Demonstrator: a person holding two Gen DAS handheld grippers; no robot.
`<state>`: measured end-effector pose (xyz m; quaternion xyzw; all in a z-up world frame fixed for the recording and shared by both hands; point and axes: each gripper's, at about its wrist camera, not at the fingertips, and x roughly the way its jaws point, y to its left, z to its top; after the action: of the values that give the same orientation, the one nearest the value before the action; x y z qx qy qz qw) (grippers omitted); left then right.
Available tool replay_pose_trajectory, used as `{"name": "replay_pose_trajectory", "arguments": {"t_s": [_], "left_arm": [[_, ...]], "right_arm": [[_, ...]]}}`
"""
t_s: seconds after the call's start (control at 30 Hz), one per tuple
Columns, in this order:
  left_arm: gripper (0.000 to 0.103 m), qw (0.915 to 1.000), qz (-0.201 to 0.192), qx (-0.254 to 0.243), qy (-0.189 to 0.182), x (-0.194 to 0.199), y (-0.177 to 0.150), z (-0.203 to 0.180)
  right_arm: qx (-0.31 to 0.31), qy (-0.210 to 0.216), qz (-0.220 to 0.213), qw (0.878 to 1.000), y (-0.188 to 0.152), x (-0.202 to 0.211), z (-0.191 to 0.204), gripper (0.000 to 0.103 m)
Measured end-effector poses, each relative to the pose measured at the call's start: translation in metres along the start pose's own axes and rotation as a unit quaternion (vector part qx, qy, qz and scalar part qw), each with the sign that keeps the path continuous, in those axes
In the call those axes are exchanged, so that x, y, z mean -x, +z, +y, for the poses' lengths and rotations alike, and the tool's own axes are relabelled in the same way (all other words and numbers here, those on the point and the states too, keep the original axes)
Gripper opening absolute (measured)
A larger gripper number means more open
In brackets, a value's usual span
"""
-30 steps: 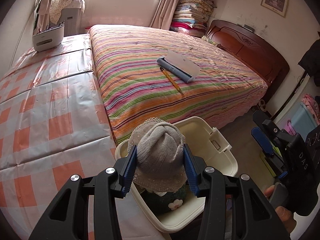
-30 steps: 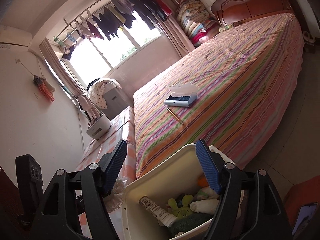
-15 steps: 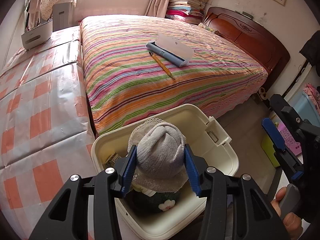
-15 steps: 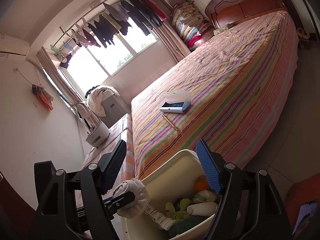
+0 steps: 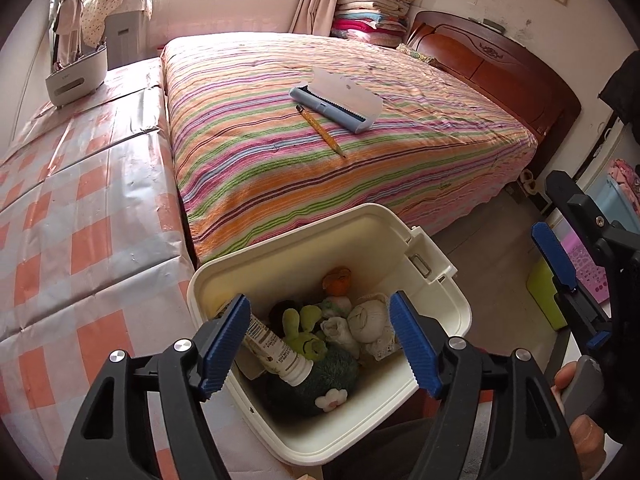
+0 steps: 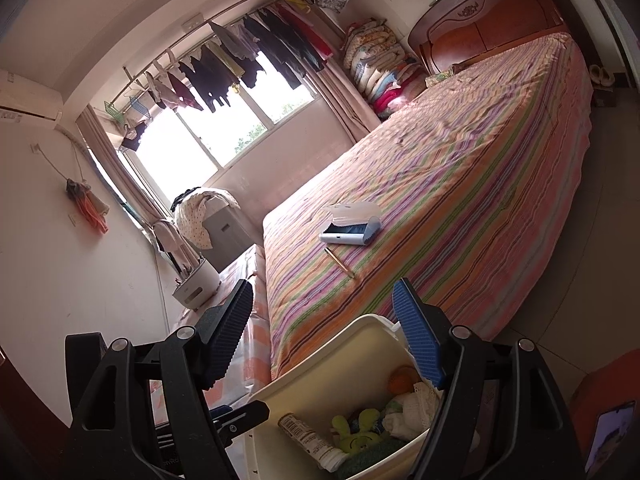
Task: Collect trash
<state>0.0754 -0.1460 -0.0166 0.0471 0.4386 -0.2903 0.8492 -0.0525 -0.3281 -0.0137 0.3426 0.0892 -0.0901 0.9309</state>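
Item: cream bin (image 5: 436, 312), open-topped, at the foot of the striped bed (image 5: 400, 160). Contents: white knit hat (image 5: 370, 322), tube, green plush, orange. Left gripper (image 5: 320, 340) poised over the bin, jaws just opened wide, nothing between them; hat lies loose below. Right gripper (image 6: 324, 332) likewise apart, empty. Outstanding: pencil (image 5: 320, 130) on the bed at 12 o'clock from the left fingers, long axis running 11-to-5; lint roller (image 5: 336, 104) just beyond. Left hand judged nearer.

Daylight from the window (image 6: 216, 136) fills both views; its panes are blown out to white in the right wrist view. Straight lines bow toward dark, round fisheye edges. The bin (image 5: 448, 320) interior lies in soft shade, and focus is sharp throughout.
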Motion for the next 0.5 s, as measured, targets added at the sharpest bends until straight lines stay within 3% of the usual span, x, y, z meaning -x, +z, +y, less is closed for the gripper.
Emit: {"name": "replay_pose_trajectory", "arguments": {"t_s": [0.17, 0.5], "left_arm": [[0.074, 0.9998, -0.014, -0.002, 0.015, 0.019, -0.007, 0.0], [0.076, 0.9975, -0.028, -0.028, 0.058, 0.052, -0.034, -0.01]], "right_arm": [[0.028, -0.004, -0.022, 0.999, 0.003, 0.016, 0.013, 0.074], [0.073, 0.004, -0.025, 0.997, -0.001, 0.049, 0.039, 0.075]]}}
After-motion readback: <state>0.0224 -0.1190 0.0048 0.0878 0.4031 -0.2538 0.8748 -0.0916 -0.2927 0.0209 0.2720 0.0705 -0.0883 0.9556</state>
